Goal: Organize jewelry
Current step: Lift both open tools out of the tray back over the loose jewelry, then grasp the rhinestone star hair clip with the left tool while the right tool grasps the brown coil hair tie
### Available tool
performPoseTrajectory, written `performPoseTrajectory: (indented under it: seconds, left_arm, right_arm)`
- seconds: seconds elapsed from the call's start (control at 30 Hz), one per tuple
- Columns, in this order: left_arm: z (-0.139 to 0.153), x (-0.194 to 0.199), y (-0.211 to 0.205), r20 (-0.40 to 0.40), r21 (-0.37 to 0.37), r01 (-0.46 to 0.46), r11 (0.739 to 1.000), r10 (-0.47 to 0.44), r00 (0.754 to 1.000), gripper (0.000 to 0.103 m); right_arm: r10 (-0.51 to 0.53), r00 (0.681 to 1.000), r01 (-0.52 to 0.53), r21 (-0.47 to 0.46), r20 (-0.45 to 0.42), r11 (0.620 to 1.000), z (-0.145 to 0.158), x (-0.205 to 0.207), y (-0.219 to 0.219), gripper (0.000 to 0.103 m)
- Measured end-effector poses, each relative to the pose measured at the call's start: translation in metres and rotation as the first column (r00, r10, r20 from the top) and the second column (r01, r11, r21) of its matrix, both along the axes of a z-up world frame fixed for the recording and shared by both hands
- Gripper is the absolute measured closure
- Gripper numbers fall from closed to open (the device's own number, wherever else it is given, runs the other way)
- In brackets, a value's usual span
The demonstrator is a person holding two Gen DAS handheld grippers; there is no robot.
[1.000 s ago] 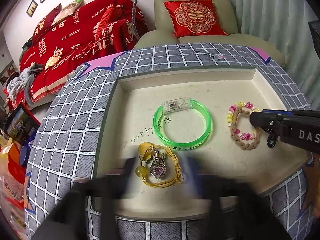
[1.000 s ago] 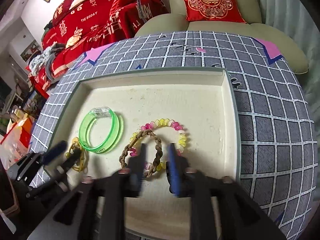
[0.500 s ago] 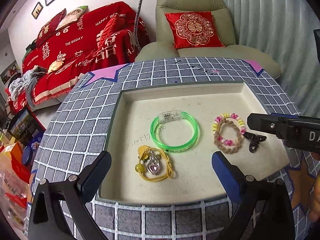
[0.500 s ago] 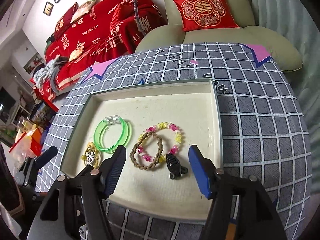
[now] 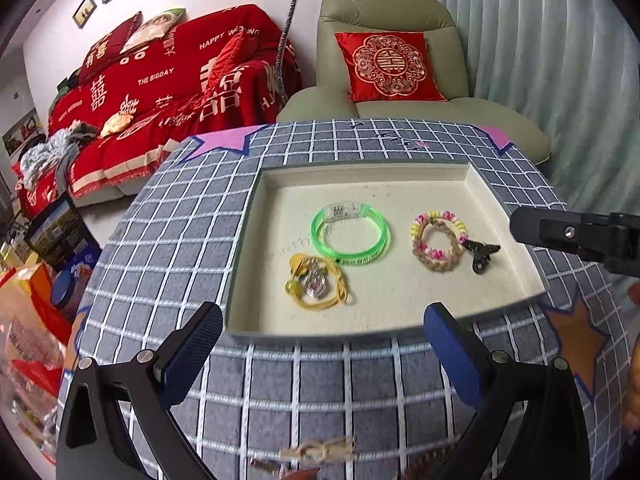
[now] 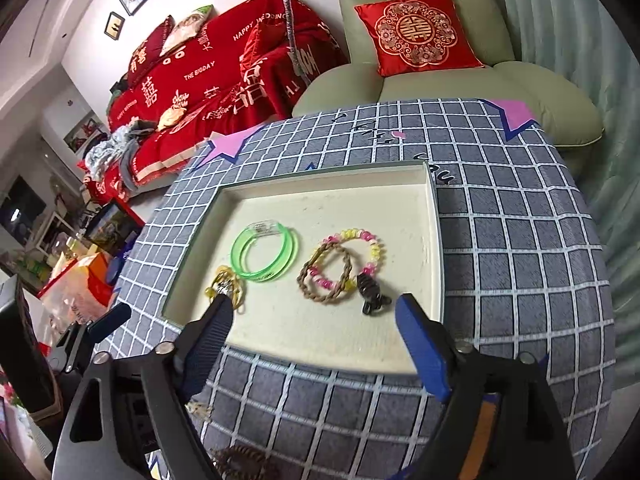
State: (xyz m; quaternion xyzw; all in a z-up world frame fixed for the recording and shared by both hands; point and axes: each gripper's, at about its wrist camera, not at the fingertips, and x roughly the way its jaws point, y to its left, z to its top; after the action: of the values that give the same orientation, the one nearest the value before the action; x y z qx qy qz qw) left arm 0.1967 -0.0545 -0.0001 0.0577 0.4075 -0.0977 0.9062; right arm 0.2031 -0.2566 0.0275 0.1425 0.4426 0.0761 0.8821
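Flanking tray's (image 5: 256, 240) near rim, spread hand-held grippers (image 5: 324, 344)

- Left gripper (image 5: 320, 344): jaws spread wide, empty, over the checked tablecloth (image 5: 168, 240).
- Cream tray (image 5: 404, 292): green bangle (image 5: 350, 236), yellow cord pendant (image 5: 318, 282), braided beaded bracelet (image 5: 439, 245), black clip (image 5: 481, 255).

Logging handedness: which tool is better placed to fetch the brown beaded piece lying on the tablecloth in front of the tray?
Right, probably. The brown beaded piece lies just below the open right tool; the left tool is open too.
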Motion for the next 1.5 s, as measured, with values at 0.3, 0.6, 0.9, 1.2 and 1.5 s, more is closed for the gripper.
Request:
performPoseTrajectory:
  seconds: [0.3,0.6,0.9,1.2,1.5]
  left_arm:
    - [0.001,-0.034,0.021,-0.005,-0.020,-0.015,1.000,0.015,1.000,0.000]
    - [-0.011,-0.063,0.050,-0.006,0.004,-0.056,0.998,0.056,0.998,0.000]
    - [-0.037,-0.082,0.086,-0.067,-0.031,-0.106,0.994,0.103,0.992,0.000]
    - [-0.057,-0.092,0.092,-0.113,-0.035,-0.117,0.992,0.113,0.987,0.000]
    - [-0.065,-0.085,0.086,-0.151,-0.057,-0.140,0.989,0.130,0.980,0.000]
  right_arm:
    - [-0.010,1.000,0.010,-0.001,0.025,1.000,0.006,-0.033,0.007,0.000]
    - [0.013,0.999,-0.011,-0.027,0.048,1.000,0.003,-0.063,0.021,0.000]
    - [0.084,0.994,-0.089,-0.079,-0.069,0.993,-0.024,-0.086,0.042,0.000]
    - [0.094,0.984,-0.117,-0.146,-0.153,0.982,-0.062,-0.105,0.045,0.000]
    - [0.087,0.985,-0.116,-0.194,-0.152,0.974,-0.068,-0.103,0.044,0.000]
